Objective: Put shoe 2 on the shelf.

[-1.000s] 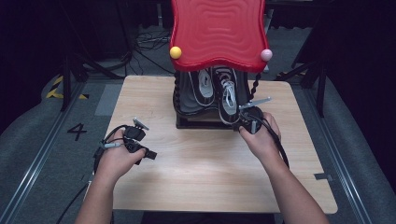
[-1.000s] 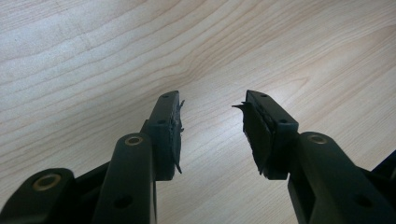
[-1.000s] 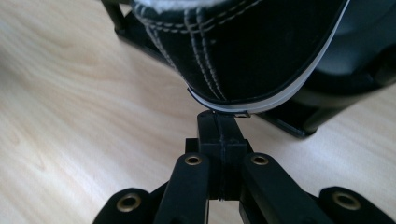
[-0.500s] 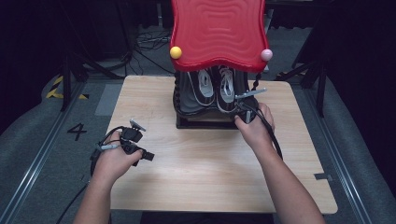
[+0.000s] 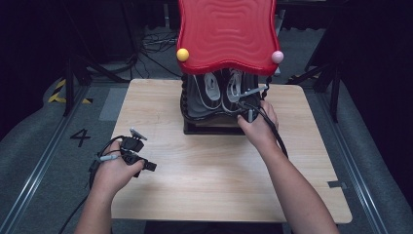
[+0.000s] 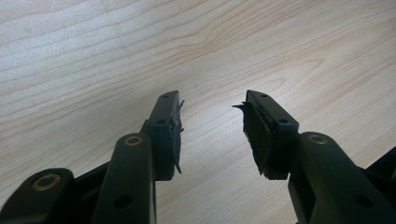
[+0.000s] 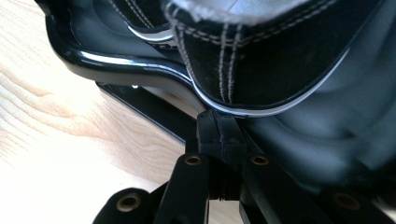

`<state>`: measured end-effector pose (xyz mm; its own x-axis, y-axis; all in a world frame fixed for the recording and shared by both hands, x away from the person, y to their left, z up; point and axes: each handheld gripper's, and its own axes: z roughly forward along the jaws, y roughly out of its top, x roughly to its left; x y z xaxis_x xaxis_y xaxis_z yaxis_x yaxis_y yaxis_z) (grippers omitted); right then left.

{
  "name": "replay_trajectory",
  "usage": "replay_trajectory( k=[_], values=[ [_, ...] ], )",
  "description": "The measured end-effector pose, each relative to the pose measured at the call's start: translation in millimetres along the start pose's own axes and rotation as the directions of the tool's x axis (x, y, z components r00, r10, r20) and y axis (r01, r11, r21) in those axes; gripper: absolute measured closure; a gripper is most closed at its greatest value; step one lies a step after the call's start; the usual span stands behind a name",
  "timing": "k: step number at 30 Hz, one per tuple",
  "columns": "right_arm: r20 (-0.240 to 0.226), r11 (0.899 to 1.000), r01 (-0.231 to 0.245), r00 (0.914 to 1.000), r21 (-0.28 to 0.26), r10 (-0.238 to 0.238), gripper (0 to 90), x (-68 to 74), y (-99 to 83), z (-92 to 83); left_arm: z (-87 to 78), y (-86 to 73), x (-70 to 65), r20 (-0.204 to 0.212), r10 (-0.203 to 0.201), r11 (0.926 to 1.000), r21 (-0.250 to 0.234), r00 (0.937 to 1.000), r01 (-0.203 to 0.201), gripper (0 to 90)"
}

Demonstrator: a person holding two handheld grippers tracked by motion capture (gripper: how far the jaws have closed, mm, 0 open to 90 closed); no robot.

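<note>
Wooden table (image 5: pixel 204 180) carries the work. Near left, the left gripper (image 6: pixel 212 126) hovers over bare wood, jaws apart, holding nothing. Farther right, the right gripper (image 7: pixel 219 128) has its jaws pressed together, nothing between them, tips against the right shoe's (image 5: pixel 234 95) heel. Both shoes sit side by side in the black rack (image 5: pixel 214 127) beneath the red top (image 5: pixel 226 34). Judged step: seating the right shoe; next move calls for a steady push inward.

The left gripper (image 6: pixel 212 133) rests low with its jaws spread apart, while the right gripper (image 7: pixel 219 128), arm outstretched, has its jaws pressed together
</note>
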<state>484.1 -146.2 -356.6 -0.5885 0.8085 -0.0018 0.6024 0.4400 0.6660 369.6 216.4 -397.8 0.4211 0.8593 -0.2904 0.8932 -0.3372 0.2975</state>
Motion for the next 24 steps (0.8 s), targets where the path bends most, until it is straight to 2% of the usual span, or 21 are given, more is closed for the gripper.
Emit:
replay_trajectory(
  k=[5, 7, 10, 15, 18, 19, 21, 24],
  values=[
    [-0.016, 1.000, 0.004, 0.9999, 0.016, -0.004, 90.0, 2.6, 4.5, 4.9, 0.9, 0.8, -0.7, 0.005, 0.007, 1.0000, 0.004, 1.0000, -0.007, 56.7],
    [-0.036, 1.000, -0.007, 0.9993, 0.021, 0.008, 90.0, 2.3, 4.0, 6.8, 1.5, 1.5, -0.6, 0.004, 0.009, 0.9999, 0.009, 0.9999, -0.009, 56.7],
    [-0.029, 1.000, 0.009, 0.9996, 0.015, -0.008, 90.0, 3.1, 2.3, 7.1, 1.1, 2.3, -1.9, 0.012, 0.009, 1.0000, 0.002, 0.9999, -0.009, 56.7],
    [-0.031, 1.000, 0.029, 0.9991, -0.004, -0.029, 85.0, 3.2, -3.9, -8.9, 1.0, 5.3, -0.2, 0.012, 0.015, 0.9999, -0.006, 0.9998, -0.015, 56.5],
    [-0.043, 0.999, 0.034, 0.9985, -0.025, -0.035, 81.0, -2.1, -13.6, -33.8, 1.4, 7.0, -0.7, 0.018, 0.016, 0.9999, -0.005, 0.9997, -0.015, 56.5],
    [-0.043, 0.999, 0.034, 0.9985, -0.025, -0.035, 81.0, -2.1, -13.6, -33.8, 1.4, 7.0, -0.7, 0.018, 0.016, 0.9999, -0.005, 0.9997, -0.015, 56.5],
    [-0.034, 0.999, 0.022, 0.9992, -0.039, -0.024, 79.1, -10.6, -26.2, -51.8, -0.5, 7.4, -1.8, 0.018, 0.014, 0.9997, -0.021, 0.9997, -0.013, 56.5],
    [-0.027, 0.999, 0.016, 0.9995, -0.045, -0.018, 77.3, -17.9, -36.2, -62.0, -0.3, 6.2, -0.5, 0.017, 0.015, 0.9998, -0.016, 0.9997, -0.015, 56.3]
  ],
)
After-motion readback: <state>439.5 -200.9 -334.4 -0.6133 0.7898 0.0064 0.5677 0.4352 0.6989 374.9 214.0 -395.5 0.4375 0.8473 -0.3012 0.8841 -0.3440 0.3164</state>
